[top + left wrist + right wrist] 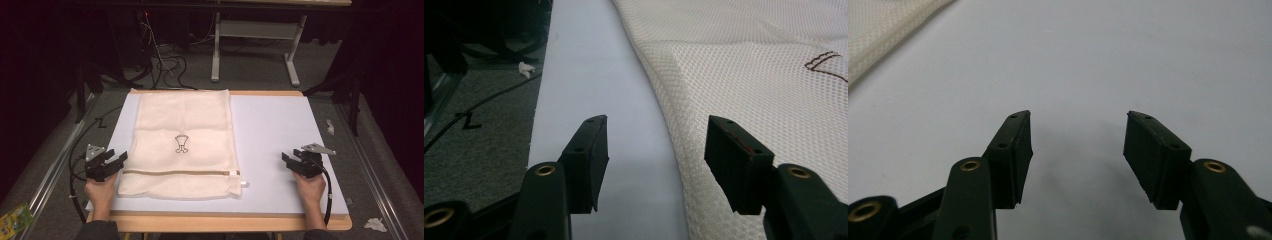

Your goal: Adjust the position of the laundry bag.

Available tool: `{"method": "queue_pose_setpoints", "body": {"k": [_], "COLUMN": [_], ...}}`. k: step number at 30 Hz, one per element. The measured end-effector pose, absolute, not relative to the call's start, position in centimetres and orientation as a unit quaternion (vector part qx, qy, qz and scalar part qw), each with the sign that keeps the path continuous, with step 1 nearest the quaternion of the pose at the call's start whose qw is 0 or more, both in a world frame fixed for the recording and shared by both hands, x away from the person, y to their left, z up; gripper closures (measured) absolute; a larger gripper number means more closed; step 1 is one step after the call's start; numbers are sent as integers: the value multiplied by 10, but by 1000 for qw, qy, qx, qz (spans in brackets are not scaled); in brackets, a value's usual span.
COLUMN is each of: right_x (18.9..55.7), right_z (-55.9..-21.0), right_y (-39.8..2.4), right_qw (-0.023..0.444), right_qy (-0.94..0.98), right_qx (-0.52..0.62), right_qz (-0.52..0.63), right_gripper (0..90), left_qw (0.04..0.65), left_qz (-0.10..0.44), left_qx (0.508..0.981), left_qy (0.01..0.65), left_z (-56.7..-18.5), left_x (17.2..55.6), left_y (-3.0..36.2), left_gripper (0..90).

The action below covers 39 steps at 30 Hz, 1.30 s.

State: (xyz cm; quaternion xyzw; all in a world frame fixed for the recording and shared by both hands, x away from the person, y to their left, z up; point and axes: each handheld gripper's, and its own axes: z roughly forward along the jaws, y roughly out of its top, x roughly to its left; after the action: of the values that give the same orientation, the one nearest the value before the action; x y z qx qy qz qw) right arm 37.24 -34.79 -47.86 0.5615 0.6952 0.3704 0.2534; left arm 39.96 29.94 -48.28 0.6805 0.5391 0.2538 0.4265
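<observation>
Left gripper (118, 159): jaws spread wide, nothing between the pads, poised just beside the left edge of the cream mesh laundry bag (182, 145), one jaw over its margin. Right gripper (290, 161): jaws likewise wide apart and empty, over bare surface, well apart from the bag. The bag lies flat on the left half of the pale table (280, 130), zipper (180, 172) near the person's side

A cream mesh laundry bag (182, 142) lies flat on the table's left half, zipper at its six o'clock end, small dark emblem at centre.
</observation>
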Motion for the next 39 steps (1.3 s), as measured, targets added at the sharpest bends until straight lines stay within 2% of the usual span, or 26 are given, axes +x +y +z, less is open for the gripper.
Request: {"method": "queue_pose_setpoints", "body": {"k": [15,26,33,39], "right_x": [376,379,377,380], "right_z": [-479,-478,-470,-466], "right_y": [-346,-343,-332,-305], "right_qw": [244,245,244,217], "right_qy": [703,710,708,723], "right_qx": [565,566,546,527], "right_qz": [356,341,375,389], "right_gripper": [478,545,536,500], "left_qw": [428,422,426,409], "left_qz": [239,232,223,205], "left_qx": [685,692,699,713], "left_qy": [540,538,530,531], "left_z": [-483,-482,-475,-470], "left_x": [402,404,402,404], "left_y": [301,300,294,285], "left_gripper": [417,378,369,344]}}
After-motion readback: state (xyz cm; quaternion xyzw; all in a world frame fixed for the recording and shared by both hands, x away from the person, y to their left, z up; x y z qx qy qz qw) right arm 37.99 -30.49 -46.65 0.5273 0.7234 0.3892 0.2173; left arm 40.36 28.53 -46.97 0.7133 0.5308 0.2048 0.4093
